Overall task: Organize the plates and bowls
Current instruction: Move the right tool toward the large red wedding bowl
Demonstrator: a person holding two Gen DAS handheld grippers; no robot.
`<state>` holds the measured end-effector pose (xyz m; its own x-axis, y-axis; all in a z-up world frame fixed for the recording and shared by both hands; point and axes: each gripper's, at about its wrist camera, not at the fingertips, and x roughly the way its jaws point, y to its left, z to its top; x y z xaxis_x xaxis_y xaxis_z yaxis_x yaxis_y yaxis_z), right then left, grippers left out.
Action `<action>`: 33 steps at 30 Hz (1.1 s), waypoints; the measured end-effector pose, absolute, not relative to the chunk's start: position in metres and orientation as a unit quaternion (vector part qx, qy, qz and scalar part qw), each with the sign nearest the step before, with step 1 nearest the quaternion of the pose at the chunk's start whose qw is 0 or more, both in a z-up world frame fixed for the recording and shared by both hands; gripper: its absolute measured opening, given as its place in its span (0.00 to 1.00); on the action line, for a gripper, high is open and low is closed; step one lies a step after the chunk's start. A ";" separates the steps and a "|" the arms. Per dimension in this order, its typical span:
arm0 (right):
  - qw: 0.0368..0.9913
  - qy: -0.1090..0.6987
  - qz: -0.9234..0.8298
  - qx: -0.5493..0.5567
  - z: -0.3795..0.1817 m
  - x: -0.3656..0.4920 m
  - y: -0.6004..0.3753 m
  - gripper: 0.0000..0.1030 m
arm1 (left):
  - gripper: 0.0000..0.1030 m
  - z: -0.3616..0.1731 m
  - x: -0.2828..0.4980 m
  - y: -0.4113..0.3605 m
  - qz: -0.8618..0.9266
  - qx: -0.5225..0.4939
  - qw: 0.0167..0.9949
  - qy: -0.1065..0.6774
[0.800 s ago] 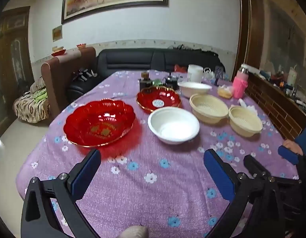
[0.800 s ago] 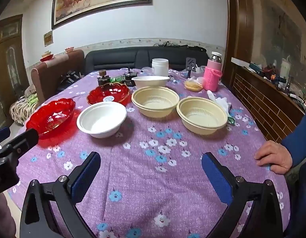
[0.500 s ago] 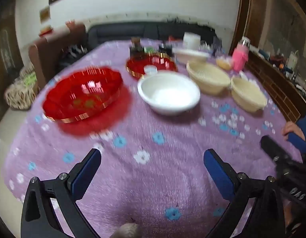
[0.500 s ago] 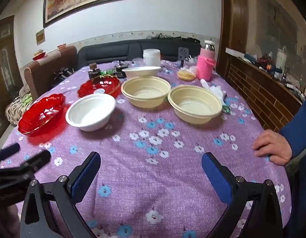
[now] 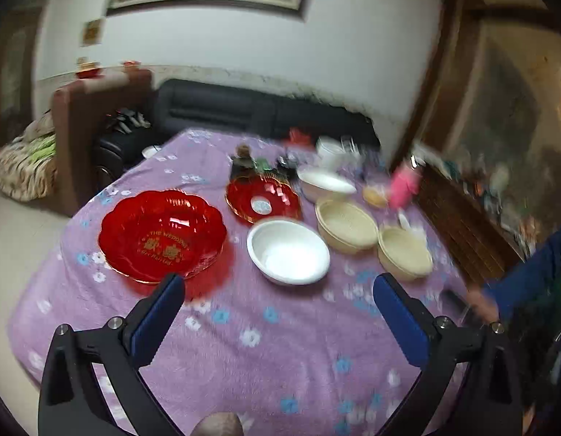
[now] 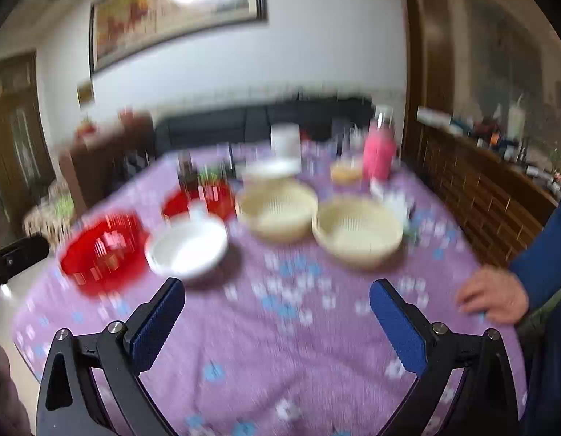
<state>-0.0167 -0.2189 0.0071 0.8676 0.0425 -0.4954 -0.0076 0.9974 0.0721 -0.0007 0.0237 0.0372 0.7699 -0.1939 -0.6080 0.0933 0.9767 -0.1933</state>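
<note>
Motion blur smears the right wrist view, leaving the far white bowl [image 6: 271,170] barely legible.

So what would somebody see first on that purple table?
Probably the big red plate with gold writing, shining at the left of the purple flowery tablecloth. Next to it on the right sits a white bowl, with two cream baskets beyond it.
</note>
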 end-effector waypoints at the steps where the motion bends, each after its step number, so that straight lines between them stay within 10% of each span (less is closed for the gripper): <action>1: 0.971 0.235 0.010 0.038 0.020 -0.022 -0.219 1.00 | 0.98 0.038 0.000 0.017 -0.097 -0.041 0.931 0.350; 8: 0.997 0.082 -0.013 -0.004 0.140 -0.061 -0.197 1.00 | 0.83 0.112 -0.042 0.050 -0.047 -0.007 0.966 0.253; 12: 0.998 -0.065 -0.012 -0.024 0.238 -0.089 -0.185 1.00 | 1.00 0.160 -0.041 0.100 -0.097 -0.083 0.969 0.212; 16: 0.999 0.027 0.046 -0.002 0.260 -0.052 -0.180 1.00 | 1.00 0.102 -0.029 0.083 -0.137 -0.041 0.943 0.299; 22: 0.974 0.216 0.068 0.010 0.128 0.050 -0.157 0.99 | 1.00 0.049 0.005 0.089 -0.120 -0.088 0.934 0.326; 26: 0.929 0.355 0.082 0.063 0.017 0.123 -0.157 0.70 | 1.00 0.034 0.041 0.082 -0.112 -0.074 0.923 0.361; 33: 0.896 0.422 0.093 0.104 -0.069 0.188 -0.172 0.67 | 0.77 -0.024 0.127 0.077 -0.128 -0.163 0.867 0.454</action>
